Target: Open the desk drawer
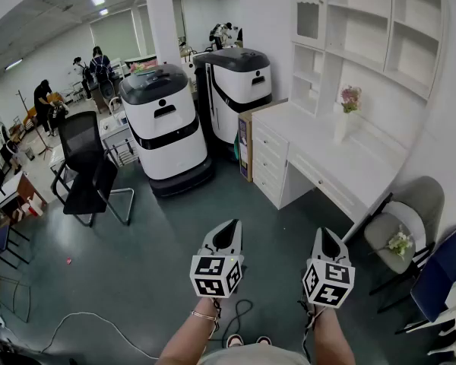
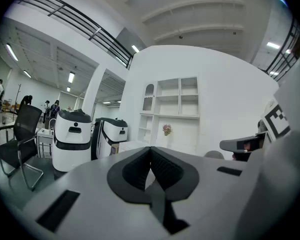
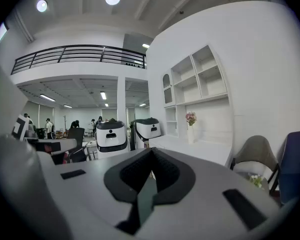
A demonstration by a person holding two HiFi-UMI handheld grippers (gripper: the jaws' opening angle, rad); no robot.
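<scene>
The desk drawer (image 1: 269,157) is sitting shut in the white unit across the room, one of a stack of fronts below the left end of the surface (image 1: 319,139), well apart from both tools. Starting at the jaws: the left gripper (image 1: 228,230) is holding its dark pads pressed together with nothing between them, and the right gripper (image 1: 324,236) is doing the same, both pointing roughly level toward the desk from above the dark floor. Nothing is touching either one. Further out, a cable (image 1: 242,309) is lying looped on the floor just by the person's feet, two white robot carts (image 1: 167,124) are standing to the left of the drawer stack, and a grey chair (image 1: 405,223) is waiting near the surface's right end. A vase of flowers (image 1: 345,112) is standing upright on the surface. To my eye the approach has not begun. The risks I am seeing: the cable could be catching a foot on the walk over, closed jaws arriving at the front would be bumping it rather than taking the pull, and a hard tug could be rocking that vase.
</scene>
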